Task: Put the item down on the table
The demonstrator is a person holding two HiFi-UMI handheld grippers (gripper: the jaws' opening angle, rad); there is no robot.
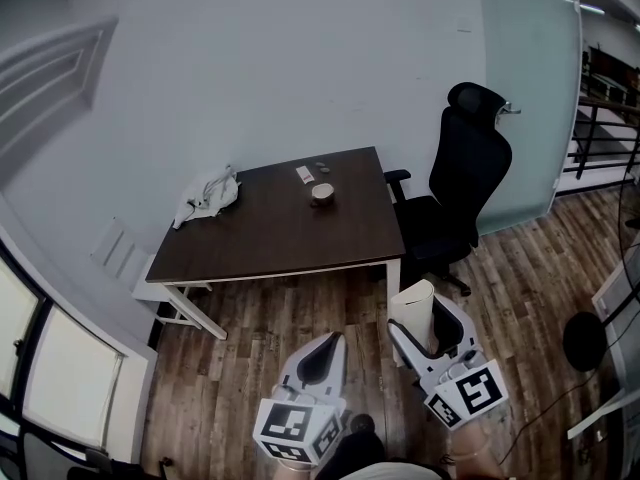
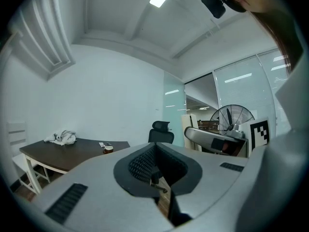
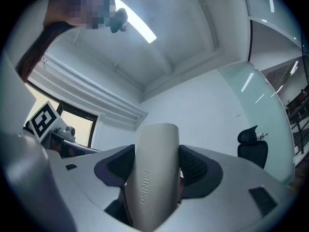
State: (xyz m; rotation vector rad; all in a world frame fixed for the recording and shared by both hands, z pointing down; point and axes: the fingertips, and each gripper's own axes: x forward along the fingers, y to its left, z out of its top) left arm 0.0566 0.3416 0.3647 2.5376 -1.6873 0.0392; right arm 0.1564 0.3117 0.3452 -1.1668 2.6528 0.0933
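**Item gripped upright, well short of the table**

The right gripper (image 1: 430,332) is clamped on the item (image 3: 154,178), a pale rounded cylinder with raised lettering down its side. The jaws stand wide because the item is thick. The dark ribbed pads press on its two flanks, and its top sticks out well past the fingertips. Held low on the body like this it stands upright, so it should meet the table base first rather than on its side.

The left gripper (image 2: 155,170) has its jaws together with nothing between them. It hangs to the left of the right one, low and near the person, seemingly kept clear since the task needs only one hand.

The table (image 1: 280,230) is dark brown and lies well apart from both grippers, farther off, with bare wood floor between. A cloth (image 1: 208,198) lies bunched at its far left corner. A cup (image 1: 322,193) and a few small objects sit toward the far right. The near half of the top is free, which looks like the natural place to set the item. A black chair (image 1: 462,183) stands just off the table's right end, so coming in at the near edge seems the simpler way.

The put-down has not begun. The item first has to be carried over the table, then lowered until its base rests, and only then should the jaws let go. Being tall and narrow, it could topple if let go tilted.
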